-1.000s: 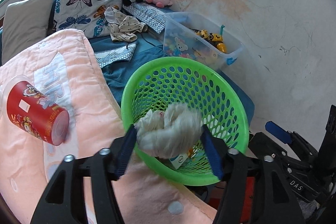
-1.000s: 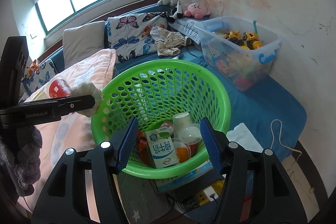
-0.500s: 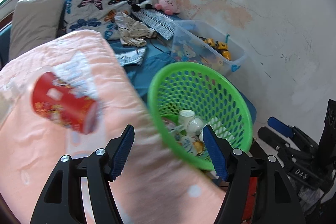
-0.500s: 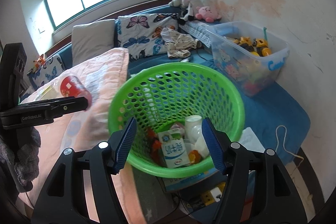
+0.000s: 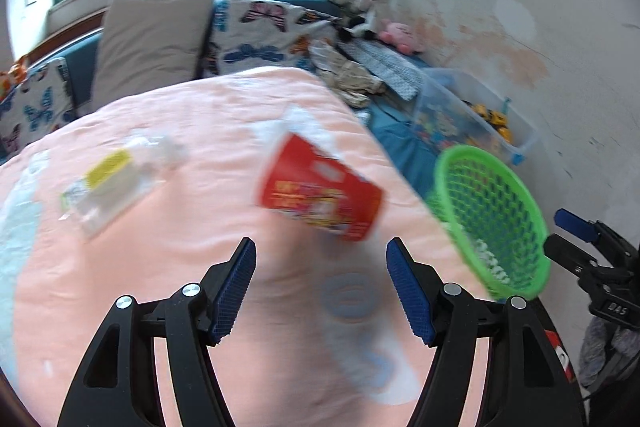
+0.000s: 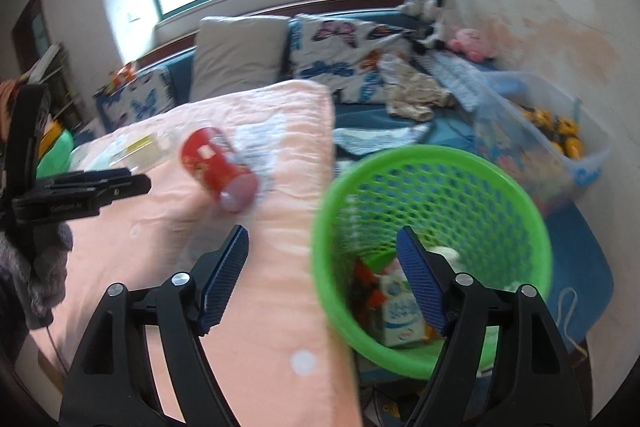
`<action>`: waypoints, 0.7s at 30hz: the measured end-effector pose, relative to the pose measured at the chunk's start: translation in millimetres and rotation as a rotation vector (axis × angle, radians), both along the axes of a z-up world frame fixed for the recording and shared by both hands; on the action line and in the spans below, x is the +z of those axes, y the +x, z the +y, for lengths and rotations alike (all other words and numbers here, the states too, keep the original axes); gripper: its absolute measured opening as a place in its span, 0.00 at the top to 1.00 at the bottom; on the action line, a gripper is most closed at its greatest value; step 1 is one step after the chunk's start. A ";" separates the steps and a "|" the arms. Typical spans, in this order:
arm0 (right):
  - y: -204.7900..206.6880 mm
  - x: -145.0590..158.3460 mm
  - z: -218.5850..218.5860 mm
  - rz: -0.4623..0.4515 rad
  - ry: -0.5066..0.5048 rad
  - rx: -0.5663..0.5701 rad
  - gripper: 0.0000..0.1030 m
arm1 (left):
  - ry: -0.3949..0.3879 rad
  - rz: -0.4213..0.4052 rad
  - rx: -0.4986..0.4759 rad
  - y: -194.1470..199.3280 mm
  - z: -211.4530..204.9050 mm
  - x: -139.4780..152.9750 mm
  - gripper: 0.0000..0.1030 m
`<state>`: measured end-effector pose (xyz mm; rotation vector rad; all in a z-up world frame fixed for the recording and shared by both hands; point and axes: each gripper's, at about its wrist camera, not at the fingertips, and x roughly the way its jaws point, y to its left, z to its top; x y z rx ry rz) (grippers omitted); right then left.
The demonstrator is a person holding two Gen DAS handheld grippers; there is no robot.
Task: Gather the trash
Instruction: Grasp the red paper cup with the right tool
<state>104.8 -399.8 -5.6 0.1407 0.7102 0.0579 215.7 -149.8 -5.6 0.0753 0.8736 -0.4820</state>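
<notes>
Only the right view shows a milk carton (image 6: 401,319) inside the green basket (image 6: 432,163). Both the left gripper (image 5: 321,283) and right gripper (image 6: 322,277) gape wide, empty. A red cup (image 5: 318,199) lies on the pink blanket (image 5: 140,267) beside a plastic wrapper (image 5: 108,183).

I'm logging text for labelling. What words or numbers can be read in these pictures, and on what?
"DAS" on the right gripper's black body.
Print on the red cup: blurred, unreadable.
Milk carton in the green basket: unreadable.
Lettering on the left gripper's arm: too blurred.
</notes>
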 end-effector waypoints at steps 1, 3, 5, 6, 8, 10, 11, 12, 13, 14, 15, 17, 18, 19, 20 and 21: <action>7.1 2.3 7.2 0.002 -0.013 0.022 0.25 | 0.009 -0.005 0.020 4.1 10.9 0.8 0.36; 17.9 5.0 18.3 0.007 -0.033 0.066 0.23 | 0.027 -0.013 0.047 9.7 24.9 1.4 0.36; 29.2 8.3 29.8 0.008 -0.057 0.103 0.22 | 0.049 -0.025 0.080 17.0 42.2 2.0 0.32; 36.8 10.2 36.2 0.011 -0.066 0.129 0.20 | 0.064 -0.033 0.097 21.7 51.3 2.6 0.32; 48.0 11.8 43.6 0.016 -0.072 0.160 0.19 | 0.083 -0.045 0.122 28.1 64.3 3.3 0.32; 63.6 11.8 53.0 0.034 -0.077 0.199 0.18 | 0.097 -0.052 0.150 37.6 80.1 4.6 0.32; 71.5 11.0 57.9 0.044 -0.081 0.216 0.18 | 0.101 -0.055 0.163 42.4 87.6 5.3 0.30; 76.0 10.1 61.5 0.051 -0.085 0.229 0.18 | 0.104 -0.059 0.173 46.9 94.9 6.1 0.28; 84.1 8.1 67.7 0.063 -0.089 0.250 0.18 | 0.109 -0.063 0.184 53.1 103.3 6.9 0.27; 89.2 6.3 71.6 0.070 -0.091 0.262 0.18 | 0.113 -0.065 0.195 59.5 109.9 7.0 0.25; 96.4 4.2 77.9 0.082 -0.099 0.279 0.18 | 0.116 -0.063 0.207 67.3 118.4 6.1 0.23; 108.7 0.4 88.5 0.096 -0.118 0.312 0.18 | 0.117 -0.047 0.222 79.4 130.7 2.8 0.19; 115.1 -1.6 93.3 0.103 -0.132 0.326 0.17 | 0.118 -0.038 0.238 85.8 136.6 0.1 0.18; 121.2 -4.0 97.9 0.109 -0.143 0.341 0.17 | 0.117 -0.031 0.246 91.3 140.2 -1.8 0.18; 126.8 -6.6 101.6 0.116 -0.153 0.354 0.17 | 0.115 -0.019 0.248 97.9 144.0 -4.5 0.16; 132.4 -9.4 104.5 0.123 -0.160 0.366 0.16 | 0.121 -0.005 0.247 105.7 146.9 -8.4 0.15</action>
